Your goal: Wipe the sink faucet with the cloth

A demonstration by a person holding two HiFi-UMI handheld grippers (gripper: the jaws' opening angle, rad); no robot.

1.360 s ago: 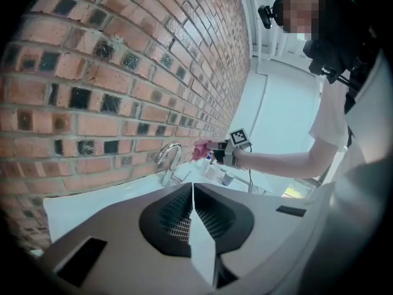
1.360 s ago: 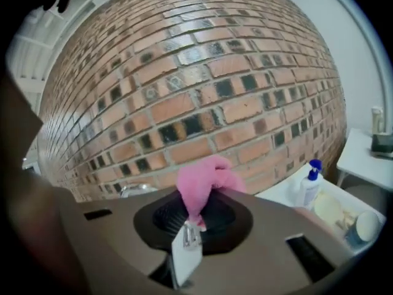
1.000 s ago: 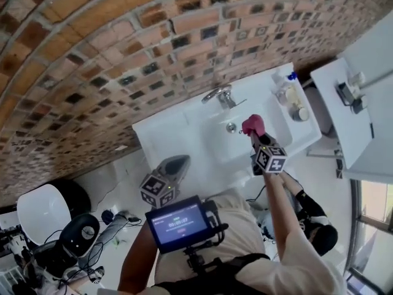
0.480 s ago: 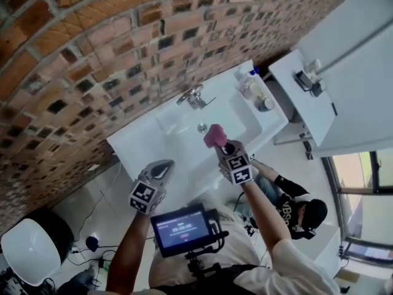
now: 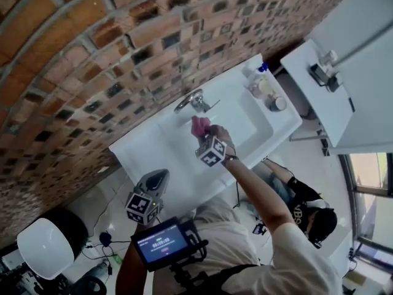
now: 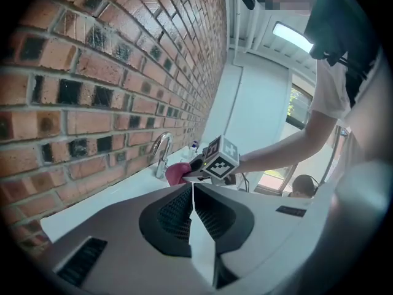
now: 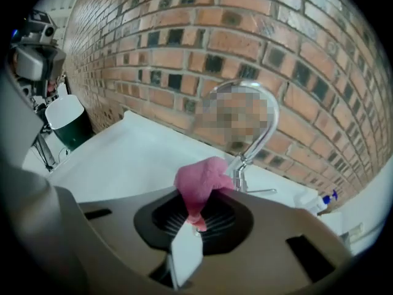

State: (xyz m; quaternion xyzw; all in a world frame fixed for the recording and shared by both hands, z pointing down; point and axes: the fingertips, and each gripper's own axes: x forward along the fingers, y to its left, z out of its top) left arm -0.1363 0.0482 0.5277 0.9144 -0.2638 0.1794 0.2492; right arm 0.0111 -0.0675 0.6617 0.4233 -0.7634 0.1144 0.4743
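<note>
A chrome faucet (image 5: 195,100) (image 7: 250,141) (image 6: 161,152) stands at the back of a white sink (image 5: 245,125) against the brick wall. My right gripper (image 5: 202,134) (image 7: 195,217) is shut on a pink cloth (image 5: 199,126) (image 7: 200,183) (image 6: 175,173). The cloth sits just in front of the faucet's base, close to it; whether they touch I cannot tell. My left gripper (image 5: 153,183) (image 6: 191,192) hangs shut and empty, low at the sink's front left, away from the faucet.
Bottles and a small jar (image 5: 265,88) stand on the sink's right end. A white cabinet (image 5: 331,78) lies further right. A person (image 5: 307,211) crouches on the floor below the sink. A white stool (image 5: 43,247) is at bottom left.
My right gripper carried the pink cloth from over the basin up and left to the faucet's base. The left gripper stayed low at the front.
</note>
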